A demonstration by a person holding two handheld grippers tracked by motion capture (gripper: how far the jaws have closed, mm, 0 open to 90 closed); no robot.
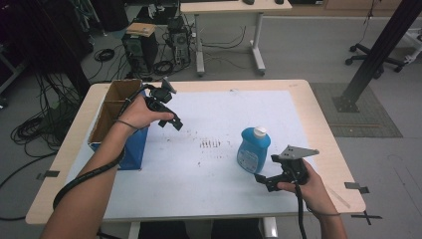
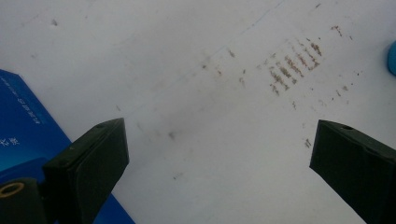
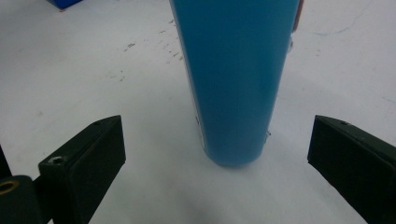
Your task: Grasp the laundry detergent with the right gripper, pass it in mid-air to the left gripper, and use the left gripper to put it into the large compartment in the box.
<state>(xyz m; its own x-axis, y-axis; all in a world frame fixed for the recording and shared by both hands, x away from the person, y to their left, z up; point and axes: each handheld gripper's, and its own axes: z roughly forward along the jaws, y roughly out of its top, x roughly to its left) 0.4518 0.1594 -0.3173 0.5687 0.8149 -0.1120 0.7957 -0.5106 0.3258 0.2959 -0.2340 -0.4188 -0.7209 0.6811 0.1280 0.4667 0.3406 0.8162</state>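
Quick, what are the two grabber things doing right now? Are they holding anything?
Left gripper: open, holding nothing, above the white mat beside the blue box.
Right gripper: open, empty, jaws either side of the blue bottle, not touching.

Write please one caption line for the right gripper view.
Open right gripper facing an upright blue bottle on the white mat, not yet touching it.

White mat [image 1: 219,164] (brown-smudged), far desk [image 1: 226,7], computer tower [image 1: 139,50], floor cables [image 1: 40,124]
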